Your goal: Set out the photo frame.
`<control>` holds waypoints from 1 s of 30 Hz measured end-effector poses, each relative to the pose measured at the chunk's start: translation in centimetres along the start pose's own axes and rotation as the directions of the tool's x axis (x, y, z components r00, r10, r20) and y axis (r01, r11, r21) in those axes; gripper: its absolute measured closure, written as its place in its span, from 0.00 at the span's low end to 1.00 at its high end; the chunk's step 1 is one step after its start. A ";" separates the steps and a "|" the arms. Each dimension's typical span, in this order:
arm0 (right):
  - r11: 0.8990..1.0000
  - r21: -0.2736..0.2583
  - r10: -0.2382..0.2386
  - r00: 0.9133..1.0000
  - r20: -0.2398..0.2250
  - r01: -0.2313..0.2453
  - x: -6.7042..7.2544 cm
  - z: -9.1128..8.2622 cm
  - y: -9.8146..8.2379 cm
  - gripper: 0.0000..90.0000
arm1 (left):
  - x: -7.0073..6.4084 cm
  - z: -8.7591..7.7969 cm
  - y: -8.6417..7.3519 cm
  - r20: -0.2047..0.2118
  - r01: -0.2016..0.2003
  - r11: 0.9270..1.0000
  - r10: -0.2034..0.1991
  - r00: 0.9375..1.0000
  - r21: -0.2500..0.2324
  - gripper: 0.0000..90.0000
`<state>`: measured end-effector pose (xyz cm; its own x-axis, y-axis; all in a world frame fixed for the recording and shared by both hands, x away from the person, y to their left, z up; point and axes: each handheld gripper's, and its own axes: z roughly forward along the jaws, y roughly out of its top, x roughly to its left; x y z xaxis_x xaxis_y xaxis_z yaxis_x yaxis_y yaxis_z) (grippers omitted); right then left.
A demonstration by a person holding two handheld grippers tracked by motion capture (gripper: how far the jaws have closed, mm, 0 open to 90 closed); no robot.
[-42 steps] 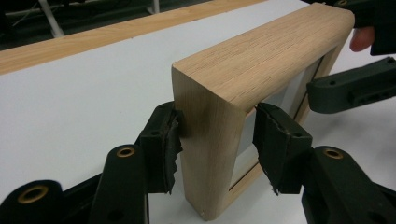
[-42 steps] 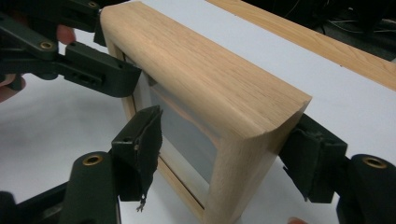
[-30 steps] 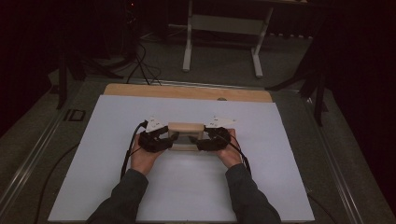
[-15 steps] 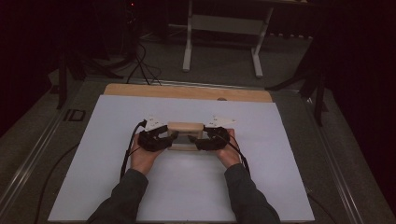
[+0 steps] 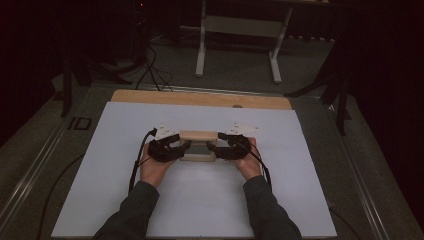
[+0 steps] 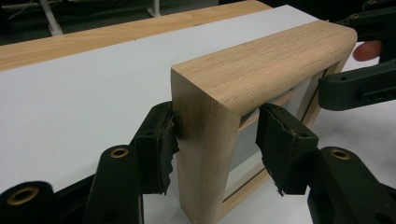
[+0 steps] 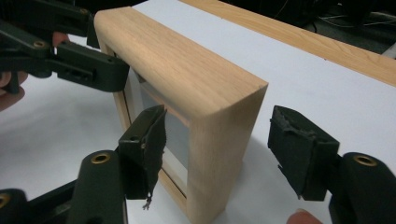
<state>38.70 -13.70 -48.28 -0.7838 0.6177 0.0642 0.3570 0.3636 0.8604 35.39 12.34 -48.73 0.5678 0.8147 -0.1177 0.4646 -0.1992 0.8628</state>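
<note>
A light wooden picture frame [image 5: 198,135] stands upright on its long edge on the white tabletop [image 5: 200,200], between my two hands. My left gripper [image 6: 219,140] straddles the frame's [image 6: 261,60] left end; one pad [image 6: 159,140] touches the outer face, while the other stands slightly off the glass side. It is open. My right gripper [image 7: 222,144] straddles the frame's [image 7: 187,70] other end, with a gap at both pads. Its jaws have just been closing and are open around the wood. In the high view, the left gripper [image 5: 182,147] and right gripper [image 5: 214,148] face each other.
A bare wooden strip [image 5: 200,99] runs along the table's far edge. Beyond it on the dark floor stand a white metal stand [image 5: 202,50] and loose cables [image 5: 150,65]. White surface lies free on every side of the frame.
</note>
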 end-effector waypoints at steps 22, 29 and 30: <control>0.999 0.010 0.032 0.999 0.037 -0.033 -0.2 0.7 0.1 0.54 | 0.9 0.8 0.2 0.010 0.063 0.998 -0.063 0.998 -0.003 0.55; 0.999 0.019 0.037 0.999 0.037 -0.038 -0.4 0.6 0.0 0.47 | 1.2 1.2 0.0 -0.001 0.077 0.997 -0.077 0.997 0.017 0.45; 0.999 0.019 0.038 0.999 0.036 -0.039 -0.4 0.5 0.0 0.47 | 1.2 1.2 0.0 -0.003 0.077 0.997 -0.076 0.997 0.017 0.44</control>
<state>39.26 -13.56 -48.57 -0.7507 0.6559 0.0787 0.3968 0.3524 0.8475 36.85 12.67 -49.43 0.5288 0.8290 -0.1820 0.5182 -0.1455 0.8428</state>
